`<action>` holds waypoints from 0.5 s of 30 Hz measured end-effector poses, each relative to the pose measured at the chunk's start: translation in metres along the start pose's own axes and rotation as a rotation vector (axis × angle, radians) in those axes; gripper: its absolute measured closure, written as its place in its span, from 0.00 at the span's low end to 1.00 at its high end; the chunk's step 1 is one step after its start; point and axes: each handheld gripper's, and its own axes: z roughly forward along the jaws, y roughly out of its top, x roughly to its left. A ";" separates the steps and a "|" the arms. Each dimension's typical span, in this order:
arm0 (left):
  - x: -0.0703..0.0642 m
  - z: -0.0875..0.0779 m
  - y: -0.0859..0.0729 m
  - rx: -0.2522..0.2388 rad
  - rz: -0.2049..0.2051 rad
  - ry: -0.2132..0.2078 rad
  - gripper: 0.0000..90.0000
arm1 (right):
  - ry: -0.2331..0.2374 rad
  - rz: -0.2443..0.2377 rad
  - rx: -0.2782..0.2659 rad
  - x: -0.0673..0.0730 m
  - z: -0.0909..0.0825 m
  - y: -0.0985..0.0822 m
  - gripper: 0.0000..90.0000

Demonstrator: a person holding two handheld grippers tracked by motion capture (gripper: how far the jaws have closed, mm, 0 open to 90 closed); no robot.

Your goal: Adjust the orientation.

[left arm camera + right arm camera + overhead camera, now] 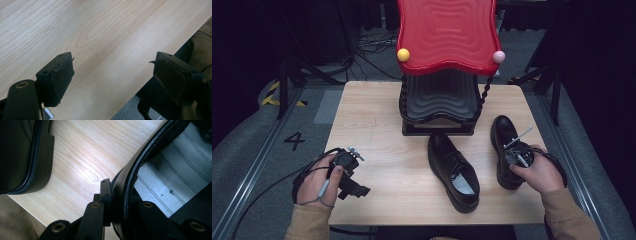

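Pale wood-grain table [377,125] | right gripper [117,202] clamped on glossy black shoe [506,150] collar | left gripper [112,77] jaws apart

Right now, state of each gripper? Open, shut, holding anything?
Left gripper: open, jaws wide apart over bare table, holding nothing.
Right gripper: shut on the right shoe, pinching its collar wall, one jaw outside, one inside.

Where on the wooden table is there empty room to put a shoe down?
The widest bare patch of the light wooden table lies left of the middle black leather shoe and the red-and-black wavy shoe rack, beyond the left gripper. A narrower strip runs between the two shoes. The right edge is crowded: the right gripper clamps the second black shoe there.
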 end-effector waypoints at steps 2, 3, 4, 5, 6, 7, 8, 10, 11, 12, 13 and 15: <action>0.000 0.000 0.000 0.001 0.004 -0.005 0.19 | 0.000 -0.002 -0.002 0.000 0.000 0.000 0.91; -0.001 0.000 0.000 0.001 0.004 -0.005 0.19 | -0.003 -0.004 -0.007 0.000 -0.001 -0.001 0.92; -0.001 0.000 0.000 0.000 0.005 -0.003 0.19 | -0.008 -0.007 -0.005 0.000 -0.001 -0.001 0.92; 0.000 -0.001 0.000 -0.001 0.005 -0.002 0.19 | -0.011 -0.008 -0.010 0.001 -0.002 -0.001 0.92; 0.000 -0.001 0.000 -0.002 0.005 -0.002 0.19 | -0.015 -0.008 -0.012 0.001 -0.003 -0.001 0.92; 0.000 -0.001 0.000 -0.002 0.005 -0.003 0.19 | -0.017 -0.011 -0.016 0.001 -0.004 -0.001 0.92; 0.000 0.000 0.001 -0.003 0.006 -0.004 0.19 | -0.019 -0.018 -0.021 0.001 -0.005 -0.002 0.92; 0.001 0.000 0.001 -0.003 0.006 -0.003 0.19 | -0.021 -0.031 -0.036 0.004 -0.009 -0.002 0.91; 0.001 -0.001 0.001 -0.002 0.009 -0.006 0.19 | -0.020 -0.043 -0.034 0.007 -0.011 -0.003 0.91; 0.001 -0.001 0.002 -0.004 0.010 -0.007 0.19 | -0.022 -0.054 -0.034 0.009 -0.014 -0.003 0.90; 0.001 -0.001 0.002 -0.004 0.008 -0.007 0.19 | -0.020 -0.065 -0.032 0.012 -0.016 -0.004 0.90; 0.001 -0.001 0.003 -0.005 0.008 -0.004 0.19 | -0.017 -0.086 -0.026 0.018 -0.020 -0.006 0.90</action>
